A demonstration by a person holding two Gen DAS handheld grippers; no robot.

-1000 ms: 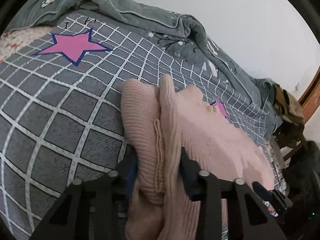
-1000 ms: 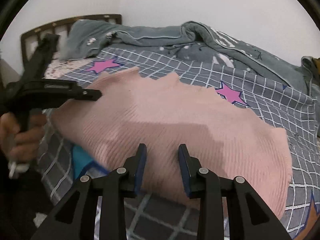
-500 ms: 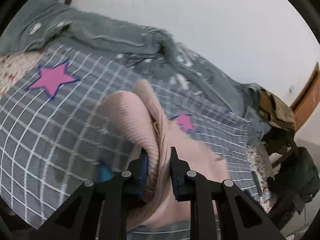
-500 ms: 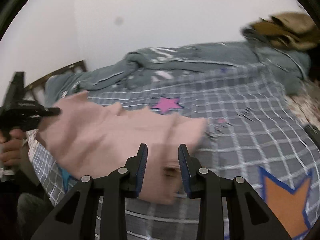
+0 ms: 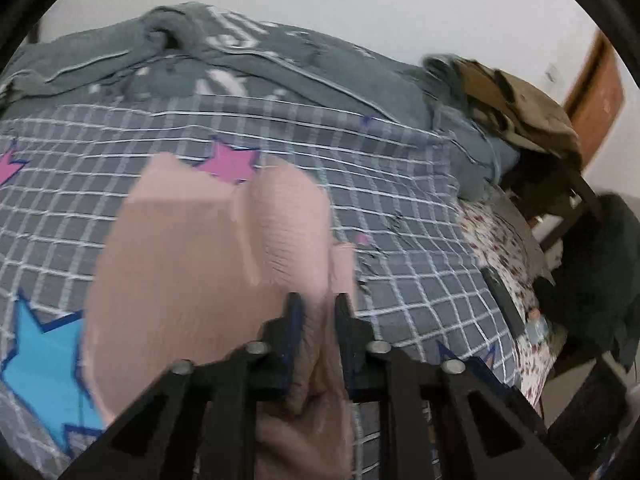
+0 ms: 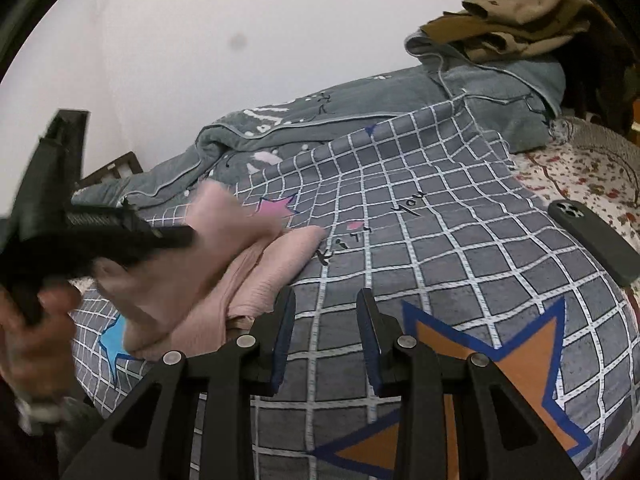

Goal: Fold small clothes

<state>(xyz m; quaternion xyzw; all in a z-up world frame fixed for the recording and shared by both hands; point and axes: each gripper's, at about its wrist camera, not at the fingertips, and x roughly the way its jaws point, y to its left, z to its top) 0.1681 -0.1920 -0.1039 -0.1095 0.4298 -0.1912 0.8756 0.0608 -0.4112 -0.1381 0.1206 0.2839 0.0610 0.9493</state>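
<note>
A pink knit garment [image 5: 192, 280] hangs bunched and partly lifted off the grey checked blanket [image 5: 400, 208]. My left gripper [image 5: 318, 300] is shut on a thick fold of it, and the cloth spills out below the jaws. In the right wrist view the same garment [image 6: 256, 264] trails from the left gripper [image 6: 180, 236], which a hand [image 6: 36, 320] holds at the far left. My right gripper [image 6: 326, 296] is open with nothing between its fingers. It hovers over bare blanket [image 6: 440, 260] just right of the garment's edge.
A dark phone [image 6: 592, 236] lies at the blanket's right edge on a floral sheet [image 6: 580, 168]. A rumpled grey quilt [image 6: 320, 120] runs along the wall, with brown clothes [image 6: 520, 20] piled on its end. A dark chair [image 5: 560, 200] stands beside the bed.
The left jaws closed on the pink fold and carried the garment up and to the right. The right gripper swung off the garment to bare blanket and stayed open.
</note>
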